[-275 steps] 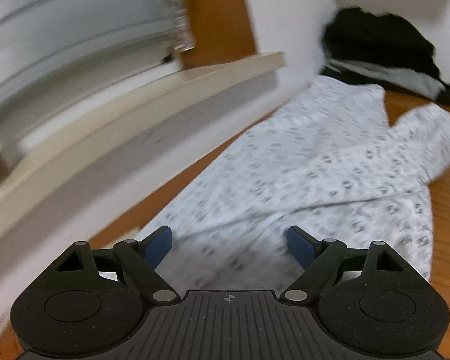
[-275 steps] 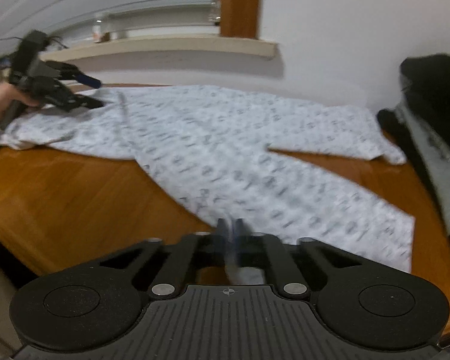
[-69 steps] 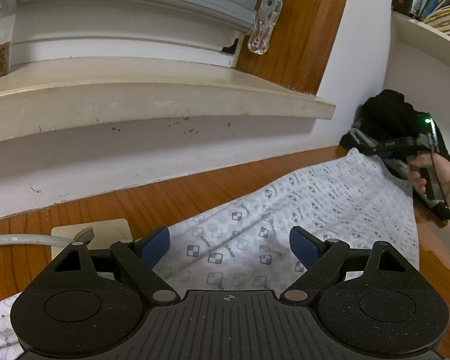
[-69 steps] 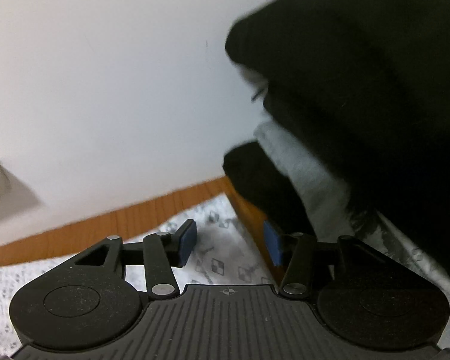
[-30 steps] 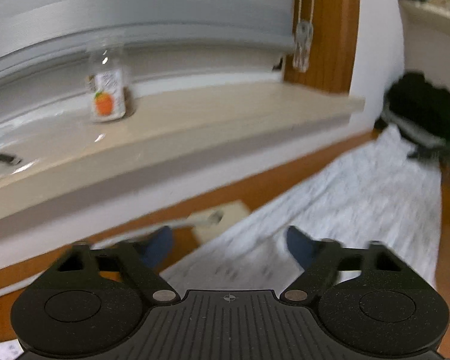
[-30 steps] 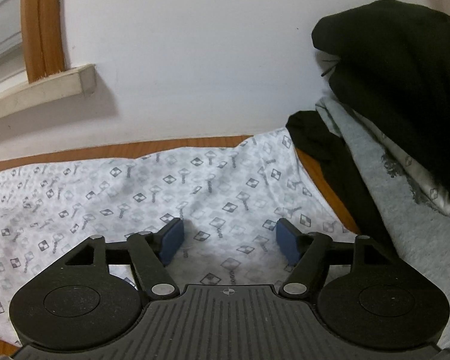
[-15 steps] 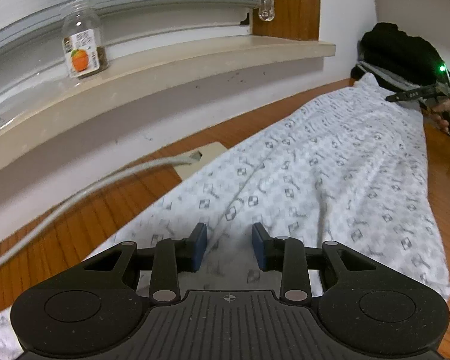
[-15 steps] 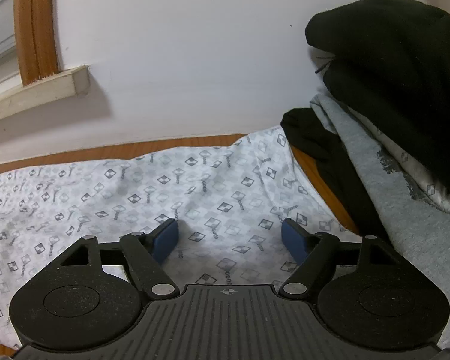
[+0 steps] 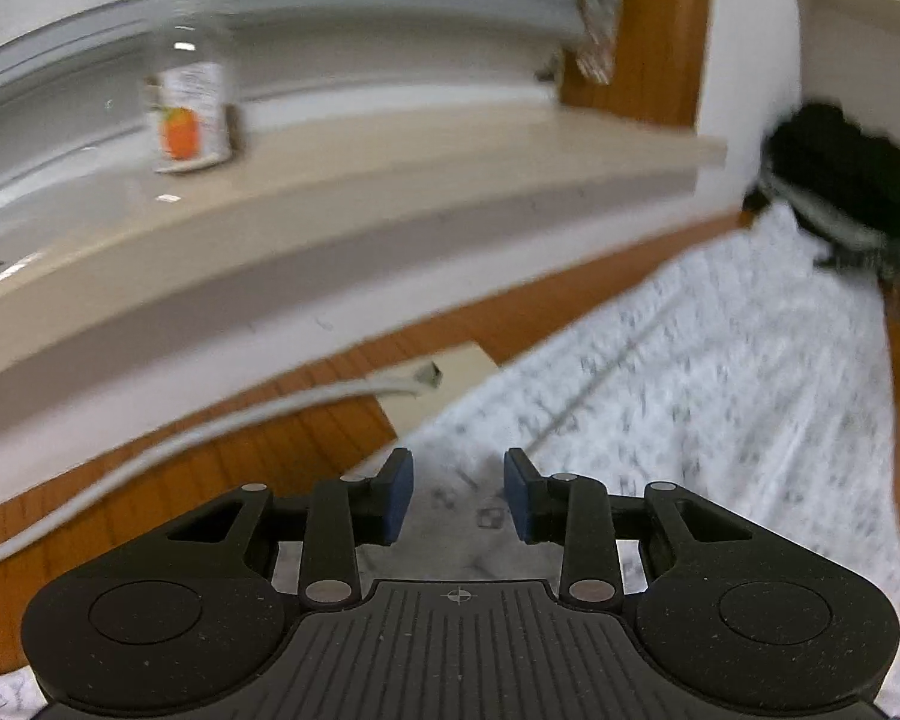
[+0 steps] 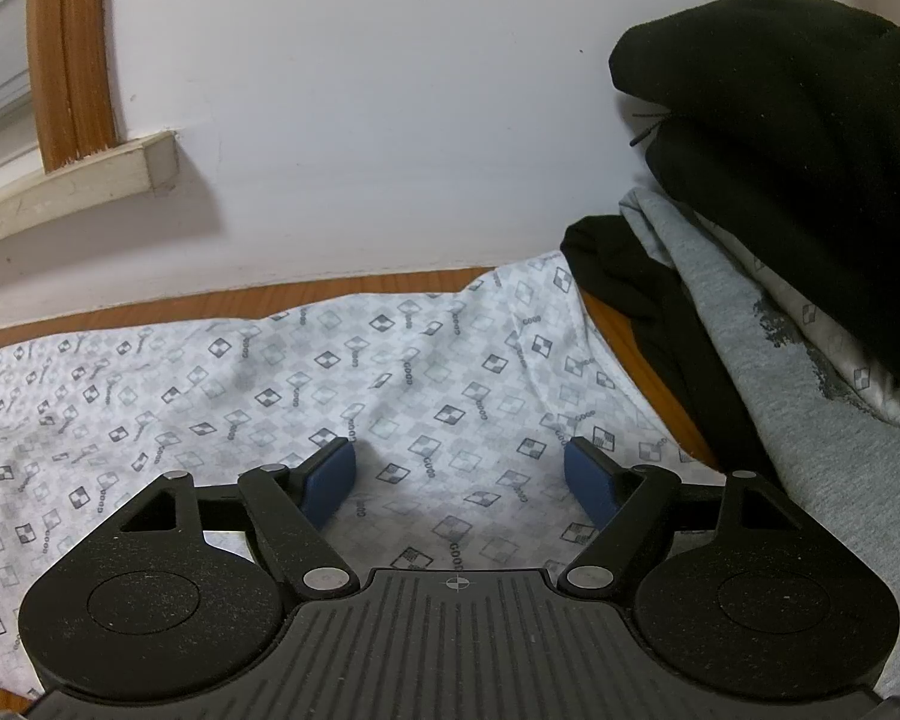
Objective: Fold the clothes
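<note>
A white garment with a small grey checked print (image 9: 690, 384) lies stretched along the wooden table (image 9: 150, 480). My left gripper (image 9: 457, 495) is over one end of it, its jaws part open with cloth between the blue pads; the view is blurred. My right gripper (image 10: 459, 477) is wide open and empty, low over the other end of the same garment (image 10: 342, 396), near its corner by the clothes pile. The right gripper shows faintly at the far right of the left wrist view (image 9: 870, 252).
A pile of black and grey clothes (image 10: 780, 252) lies at the table's right end against the white wall. A windowsill (image 9: 330, 198) with a jar (image 9: 189, 114) runs behind. A white cable (image 9: 210, 426) and a beige plate (image 9: 444, 384) lie on the table.
The left gripper has moved with blur and its jaws stand a little wider than half a second ago. The right gripper has opened wider and barely shifted.
</note>
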Demonstrator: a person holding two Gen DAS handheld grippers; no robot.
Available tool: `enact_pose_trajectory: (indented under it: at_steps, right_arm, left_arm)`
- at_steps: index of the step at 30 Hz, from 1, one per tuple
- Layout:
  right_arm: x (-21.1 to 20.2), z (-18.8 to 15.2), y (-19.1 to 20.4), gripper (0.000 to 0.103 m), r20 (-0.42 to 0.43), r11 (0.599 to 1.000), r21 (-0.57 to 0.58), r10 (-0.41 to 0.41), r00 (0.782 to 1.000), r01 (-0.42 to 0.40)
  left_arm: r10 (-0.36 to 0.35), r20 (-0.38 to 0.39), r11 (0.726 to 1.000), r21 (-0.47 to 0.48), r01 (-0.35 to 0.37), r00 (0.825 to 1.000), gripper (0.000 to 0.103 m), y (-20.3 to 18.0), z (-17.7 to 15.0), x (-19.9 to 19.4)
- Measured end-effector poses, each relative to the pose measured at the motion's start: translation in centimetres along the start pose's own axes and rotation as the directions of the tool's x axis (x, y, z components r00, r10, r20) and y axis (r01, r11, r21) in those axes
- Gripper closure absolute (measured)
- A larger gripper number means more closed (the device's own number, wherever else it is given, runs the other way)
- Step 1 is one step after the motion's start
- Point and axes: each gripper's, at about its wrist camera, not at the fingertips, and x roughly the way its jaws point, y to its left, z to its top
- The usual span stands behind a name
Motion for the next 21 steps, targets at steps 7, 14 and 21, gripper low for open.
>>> enact_pose_trajectory:
  at_steps: [7, 14, 21]
  right_arm:
    - [-0.1, -0.1, 0.1, 0.026, 0.000, 1.000, 0.002, -0.004, 1.000, 0.004]
    - [-0.2, -0.3, 0.0, 0.026, 0.000, 1.000, 0.002, -0.002, 1.000, 0.002]
    - [-0.2, -0.3, 0.0, 0.026, 0.001, 1.000, 0.003, -0.003, 1.000, 0.003]
  left_arm:
    - [0.022, 0.010, 0.997, 0.076, -0.023, 1.000, 0.059, -1.8, -1.0, -0.2]
    - [-0.005, -0.009, 1.000, -0.001, 0.004, 1.000, 0.058, 0.7, 0.0, 0.7]
    - [-0.028, -0.019, 1.000, 0.001, 0.028, 0.999, 0.103, 1.6, 0.5, 1.0]
